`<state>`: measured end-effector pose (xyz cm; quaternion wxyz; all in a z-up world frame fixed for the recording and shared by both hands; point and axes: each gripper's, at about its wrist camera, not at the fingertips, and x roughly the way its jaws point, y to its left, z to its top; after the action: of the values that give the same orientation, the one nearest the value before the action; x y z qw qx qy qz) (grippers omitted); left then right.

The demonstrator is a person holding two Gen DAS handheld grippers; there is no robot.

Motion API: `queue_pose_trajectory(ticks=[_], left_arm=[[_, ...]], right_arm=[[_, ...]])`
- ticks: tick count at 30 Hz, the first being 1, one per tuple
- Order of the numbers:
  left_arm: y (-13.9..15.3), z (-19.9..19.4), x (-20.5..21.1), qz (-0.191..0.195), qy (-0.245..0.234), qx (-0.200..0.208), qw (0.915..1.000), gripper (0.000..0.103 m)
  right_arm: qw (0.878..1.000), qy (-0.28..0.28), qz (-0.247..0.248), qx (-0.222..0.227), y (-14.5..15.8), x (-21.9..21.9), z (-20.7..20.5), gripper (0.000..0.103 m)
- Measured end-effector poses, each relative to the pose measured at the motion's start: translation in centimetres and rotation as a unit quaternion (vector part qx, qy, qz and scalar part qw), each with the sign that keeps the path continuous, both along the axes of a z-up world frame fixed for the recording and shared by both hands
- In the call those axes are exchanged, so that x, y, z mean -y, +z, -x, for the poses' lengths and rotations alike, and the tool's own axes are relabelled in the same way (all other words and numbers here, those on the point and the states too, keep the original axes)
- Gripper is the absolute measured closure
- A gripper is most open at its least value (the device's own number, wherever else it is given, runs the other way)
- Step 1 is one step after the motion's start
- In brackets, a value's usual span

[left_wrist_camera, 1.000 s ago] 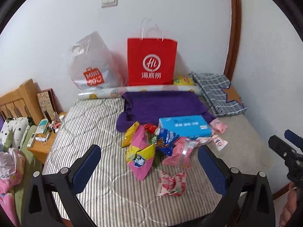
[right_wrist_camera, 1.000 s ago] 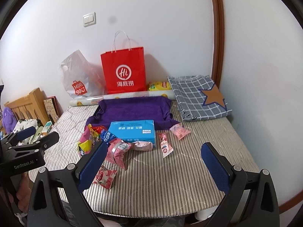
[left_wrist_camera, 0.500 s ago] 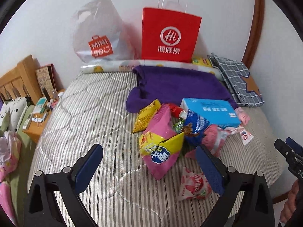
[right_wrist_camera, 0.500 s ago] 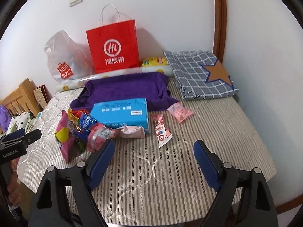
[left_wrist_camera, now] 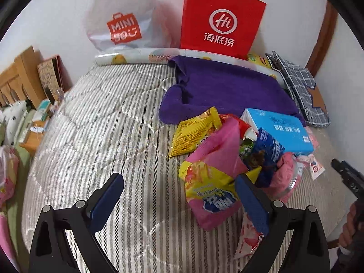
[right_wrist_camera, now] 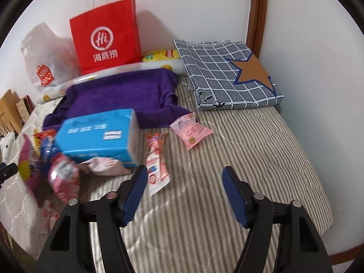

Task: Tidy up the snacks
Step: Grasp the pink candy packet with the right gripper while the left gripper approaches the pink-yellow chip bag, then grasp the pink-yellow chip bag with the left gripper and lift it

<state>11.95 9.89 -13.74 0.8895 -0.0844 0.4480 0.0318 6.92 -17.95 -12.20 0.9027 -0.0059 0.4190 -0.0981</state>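
Observation:
A pile of snack packs lies on the striped bed (left_wrist_camera: 102, 136): a pink-and-yellow chip bag (left_wrist_camera: 211, 182), a yellow bag (left_wrist_camera: 195, 132), a dark blue pack (left_wrist_camera: 268, 150) and a light blue box (left_wrist_camera: 279, 129). My left gripper (left_wrist_camera: 179, 195) is open and empty, just in front of the pink bag. My right gripper (right_wrist_camera: 184, 186) is open and empty above the bed (right_wrist_camera: 250, 141), near a long red-and-white sachet (right_wrist_camera: 157, 161) and a pink sachet (right_wrist_camera: 191, 129). The blue box (right_wrist_camera: 97, 134) lies to its left.
A red paper bag (left_wrist_camera: 220, 20) and a white plastic bag (left_wrist_camera: 122, 18) stand against the wall. A purple towel (left_wrist_camera: 227, 91) and a folded checked cloth (right_wrist_camera: 227, 72) lie at the back of the bed. A wooden bedside shelf (left_wrist_camera: 27, 127) stands left.
Both grippers have moved forward and down toward the bed, so the snack pile looks larger. The right gripper's jaws stand closer together than before. No snack has moved.

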Motion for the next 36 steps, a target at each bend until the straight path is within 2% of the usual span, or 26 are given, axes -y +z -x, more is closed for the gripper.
queue_pose_trajectory(ticks=[3,14,18,23,30,31,33,34,36], left_arm=[[0.0,-0.5,-0.5,0.009,0.001,0.002,1.0000,0.005],[1.5,-2.4,-1.0,-0.006,0.008,0.010,0.9999,0.005],[1.6,-3.2,-1.1,0.003,0.004,0.006,1.0000,0.005],[1.5,-4.1,-0.9,0.003,0.001,0.002,1.0000,0.005],[1.9,-4.6,-0.4,0.002,-0.011,0.007,0.9999,0.005],[2.0,-4.6,-0.5,0.004,-0.013,0.008,0.9999,0.005],[2.0,-4.5,-0.7,0.006,-0.012,0.008,0.9999,0.005],[2.1,-4.3,-0.8,0.005,-0.011,0.009,0.9999,0.005],[2.1,-4.0,-1.1,0.006,-0.010,0.009,0.9999,0.005]], right_arm=[[1.000,-0.001,-0.001,-0.006,-0.7,0.8,-1.5,0.038],[0.999,0.026,0.019,-0.018,-2.8,2.6,-7.9,0.039],[0.999,0.037,0.000,-0.023,-3.5,3.5,-9.9,0.039],[0.998,0.054,0.012,-0.030,-4.4,3.7,-11.8,0.039],[0.994,0.084,0.012,-0.069,-6.6,3.1,-12.6,0.039],[0.994,0.084,0.011,-0.066,-6.7,3.1,-12.6,0.040],[0.994,0.088,-0.004,-0.062,-6.7,3.3,-12.6,0.049],[0.994,0.088,-0.011,-0.060,-6.6,3.4,-12.6,0.059],[0.995,0.082,-0.007,-0.058,-6.4,3.5,-12.6,0.060]])
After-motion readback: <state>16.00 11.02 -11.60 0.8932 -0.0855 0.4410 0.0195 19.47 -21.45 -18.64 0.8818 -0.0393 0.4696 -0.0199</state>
